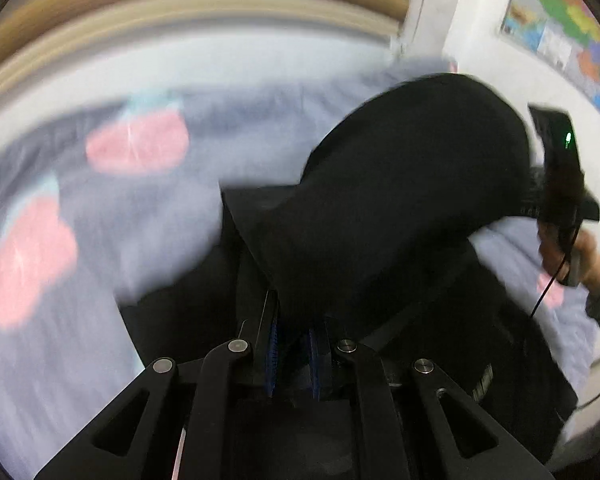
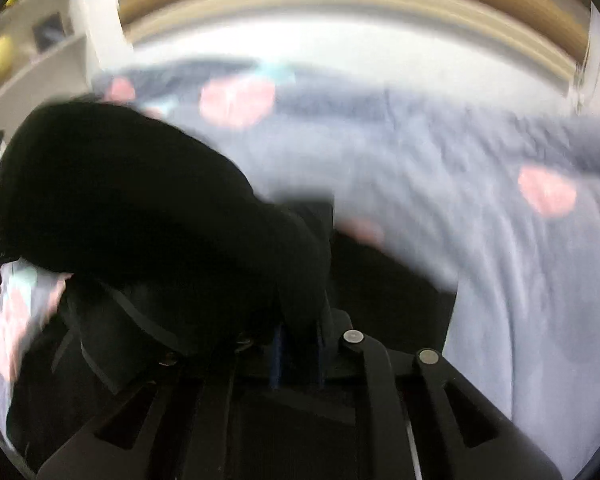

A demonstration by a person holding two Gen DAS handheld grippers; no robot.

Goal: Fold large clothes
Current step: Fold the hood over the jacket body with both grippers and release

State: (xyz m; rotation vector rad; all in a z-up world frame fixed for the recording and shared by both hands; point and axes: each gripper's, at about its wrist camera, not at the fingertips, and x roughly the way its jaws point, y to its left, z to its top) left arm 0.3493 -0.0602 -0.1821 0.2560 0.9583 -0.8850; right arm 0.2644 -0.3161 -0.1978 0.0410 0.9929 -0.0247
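Observation:
A large black garment [image 1: 400, 184] hangs in a raised arch between both grippers above a bed. My left gripper [image 1: 294, 344] is shut on one edge of the black garment, blue pads pinching the cloth. My right gripper [image 2: 300, 344] is shut on another edge of the same garment [image 2: 132, 196]. More black cloth lies below on the bed in both views. In the left wrist view the right gripper [image 1: 560, 176] and the hand holding it show at the far right. Both views are motion-blurred.
The bed has a pale lilac sheet [image 1: 160, 216] with pink strawberry prints [image 2: 236, 102]. A tan headboard [image 1: 204, 4] curves along the far side. A white wall with a colourful map [image 1: 568, 28] is at the right.

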